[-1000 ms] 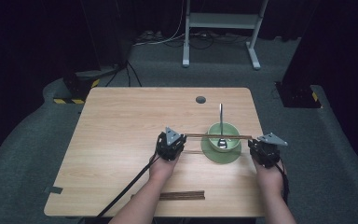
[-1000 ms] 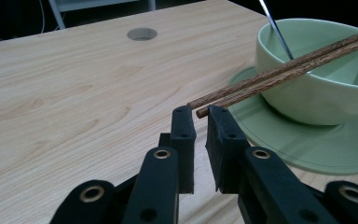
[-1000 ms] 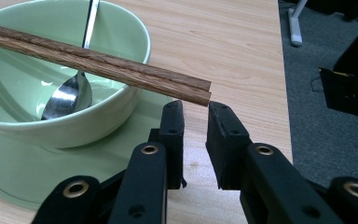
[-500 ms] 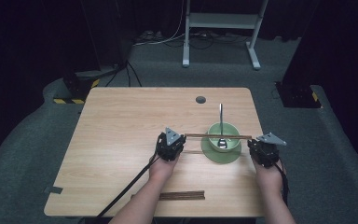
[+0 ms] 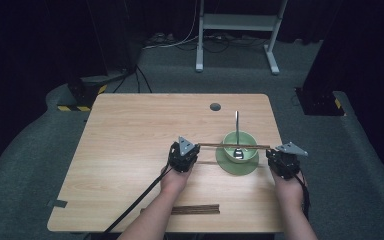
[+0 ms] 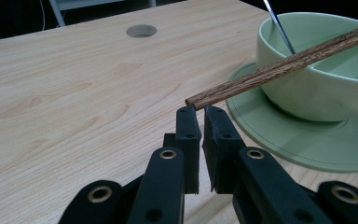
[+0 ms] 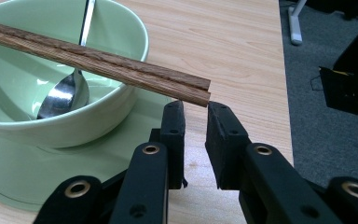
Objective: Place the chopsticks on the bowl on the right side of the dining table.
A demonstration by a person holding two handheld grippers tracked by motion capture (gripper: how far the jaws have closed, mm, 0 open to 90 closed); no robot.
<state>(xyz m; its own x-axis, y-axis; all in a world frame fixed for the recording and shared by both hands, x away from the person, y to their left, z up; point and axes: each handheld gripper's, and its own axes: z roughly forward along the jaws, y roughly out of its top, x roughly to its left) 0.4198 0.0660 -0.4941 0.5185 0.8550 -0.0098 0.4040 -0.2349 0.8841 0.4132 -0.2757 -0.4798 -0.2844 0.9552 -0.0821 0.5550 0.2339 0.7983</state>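
Observation:
A pair of brown wooden chopsticks lies level across the rim of a pale green bowl, which stands on a green saucer. A metal spoon leans in the bowl. My left gripper is shut with nothing between its jaws, its tips just under the chopsticks' left end. At the other end of the chopsticks, my right gripper has a narrow gap between its jaws, which hold nothing. In the high view the left gripper and right gripper flank the bowl.
A second pair of chopsticks lies near the table's front edge between the forearms. The table has a round cable hole behind the bowl. A white stand is on the floor beyond it.

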